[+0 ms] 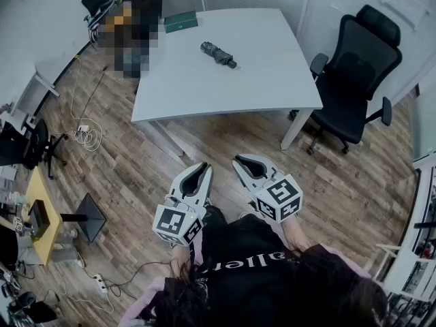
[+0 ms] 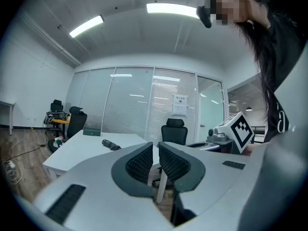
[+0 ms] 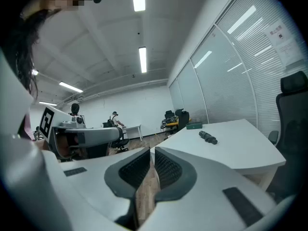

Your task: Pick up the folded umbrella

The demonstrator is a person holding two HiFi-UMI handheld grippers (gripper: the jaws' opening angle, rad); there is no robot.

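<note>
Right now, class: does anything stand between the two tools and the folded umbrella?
Nothing visible does. The folded umbrella lies on the white table; only bare tabletop and wooden floor separate it from the left tool and right tool. The green box and office chair stand off to the sides.

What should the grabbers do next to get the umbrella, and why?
Probably step closer to the table first. The folded umbrella lies far ahead on it, while the left gripper and right gripper hang over the floor, fingers together and empty.
</note>
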